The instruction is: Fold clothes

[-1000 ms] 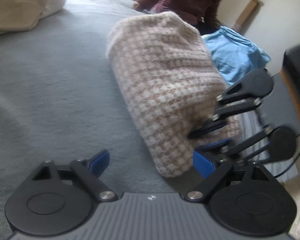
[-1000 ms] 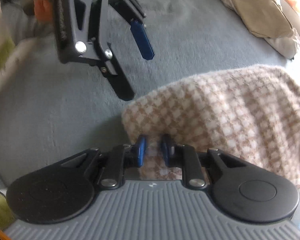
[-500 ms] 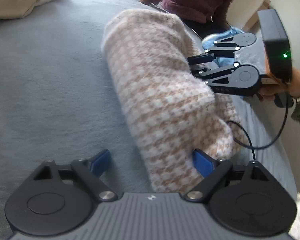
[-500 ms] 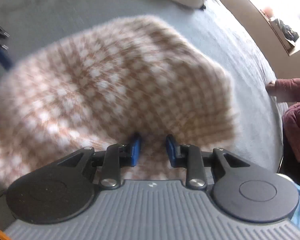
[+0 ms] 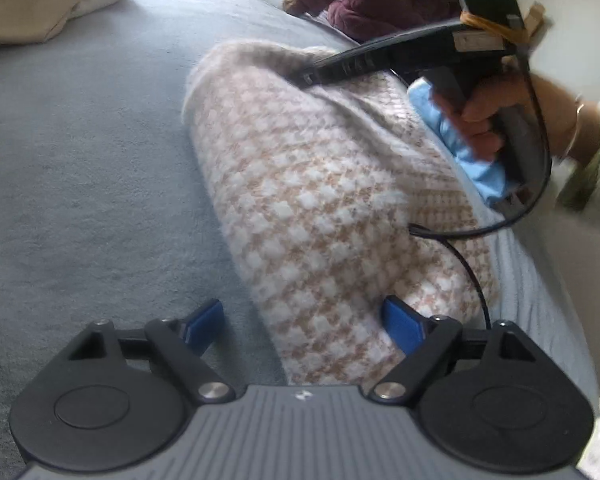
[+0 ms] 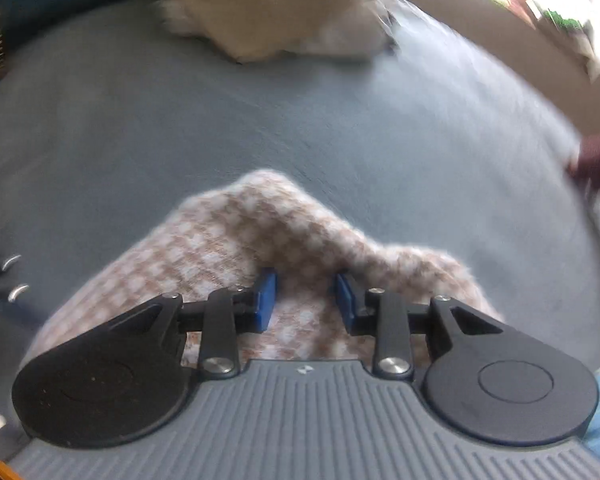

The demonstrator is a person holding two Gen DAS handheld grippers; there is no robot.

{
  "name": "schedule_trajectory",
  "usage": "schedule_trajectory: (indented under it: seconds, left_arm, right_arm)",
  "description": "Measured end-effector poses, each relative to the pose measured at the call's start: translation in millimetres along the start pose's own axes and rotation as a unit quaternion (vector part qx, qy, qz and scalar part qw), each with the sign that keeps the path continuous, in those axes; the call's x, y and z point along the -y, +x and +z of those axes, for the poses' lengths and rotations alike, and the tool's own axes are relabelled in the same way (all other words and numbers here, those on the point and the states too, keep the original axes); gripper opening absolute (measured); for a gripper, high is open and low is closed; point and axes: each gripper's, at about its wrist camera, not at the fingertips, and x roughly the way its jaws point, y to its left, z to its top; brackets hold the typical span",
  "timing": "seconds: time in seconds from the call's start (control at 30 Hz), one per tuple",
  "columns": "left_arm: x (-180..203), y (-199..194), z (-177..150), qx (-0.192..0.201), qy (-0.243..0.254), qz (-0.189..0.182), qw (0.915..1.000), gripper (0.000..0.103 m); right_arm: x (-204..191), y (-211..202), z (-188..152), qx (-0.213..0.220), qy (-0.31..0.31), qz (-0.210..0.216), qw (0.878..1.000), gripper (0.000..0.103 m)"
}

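Note:
A beige-and-white checked garment (image 5: pixel 320 200) lies folded into a long thick bundle on the grey bed cover (image 5: pixel 80 160). My left gripper (image 5: pixel 302 316) is open wide at the bundle's near end. Its right pad touches the fabric and its left pad stands clear over the cover. A hand (image 5: pixel 488 112) holds my right gripper (image 5: pixel 304 76) down on the bundle's far end. In the right wrist view that gripper (image 6: pixel 306 300) is opening, with the checked garment (image 6: pixel 228 240) lying loose between its blue pads and bunched just beyond them.
A beige cloth pile (image 5: pixel 28 4) lies at the bed's far side, also in the right wrist view (image 6: pixel 268 12). A light blue garment (image 5: pixel 460 140) and a maroon padded jacket (image 5: pixel 380 4) sit right of the bundle. The right gripper's black cable (image 5: pixel 472 272) trails over the fabric.
My right gripper travelled from the bundle's near end to its far end, rolling, and its jaws widened. My left gripper shifted slightly toward the near end, then stayed still.

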Motion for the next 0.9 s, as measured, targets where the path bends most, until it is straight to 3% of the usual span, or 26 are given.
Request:
schedule_trajectory:
  seconds: [0.07, 0.17, 0.27, 0.37, 0.47, 0.6, 0.7, 0.8, 0.9]
  left_arm:
    - [3.8, 1.6, -0.2, -0.003, 0.007, 0.005, 1.0000, 0.086]
    - [10.4, 3.2, -4.6, 0.002, 0.022, 0.014, 0.9997, 0.085]
    - [12.2, 5.3, -7.1, 0.007, 0.011, 0.016, 0.9998, 0.085]
    - [19.1, 4.2, -9.5, 0.022, 0.025, 0.026, 0.9991, 0.084]
    - [25.7, 2.4, -10.4, 0.037, 0.042, 0.036, 0.9978, 0.082]
    - [23.2, 4.3, -14.8, 0.024, 0.032, 0.025, 0.9989, 0.082]
    - [21.7, 3.9, -18.1, 0.029, 0.029, 0.026, 0.9988, 0.082]
    - [20.5, 1.7, -17.0, 0.028, 0.027, 0.025, 0.9989, 0.082]
    - [18.4, 3.0, -13.1, 0.027, 0.027, 0.018, 0.9991, 0.083]
  right_arm:
    - [10.0, -5.4, 5.6, 0.006, 0.041, 0.017, 0.999, 0.027]
    - [7.3, -28.3, 8.3, 0.006, 0.029, 0.013, 0.999, 0.024]
    - [-9.8, -50.6, 8.0, 0.048, 0.019, 0.030, 0.998, 0.025]
    - [-22.4, -21.5, 13.1, 0.043, -0.004, 0.044, 0.998, 0.025]
    - [-41.3, 27.9, -0.4, 0.030, -0.062, 0.013, 0.998, 0.025]
    - [-43.3, 17.6, 24.3, 0.028, -0.033, 0.014, 0.999, 0.024]
    - [-42.5, -10.1, 39.6, 0.066, -0.011, 0.014, 0.998, 0.023]
    - [-38.1, 17.2, 26.1, 0.032, -0.037, -0.025, 0.998, 0.023]
    - [-22.6, 37.7, 7.6, 0.029, -0.010, -0.027, 0.999, 0.022]
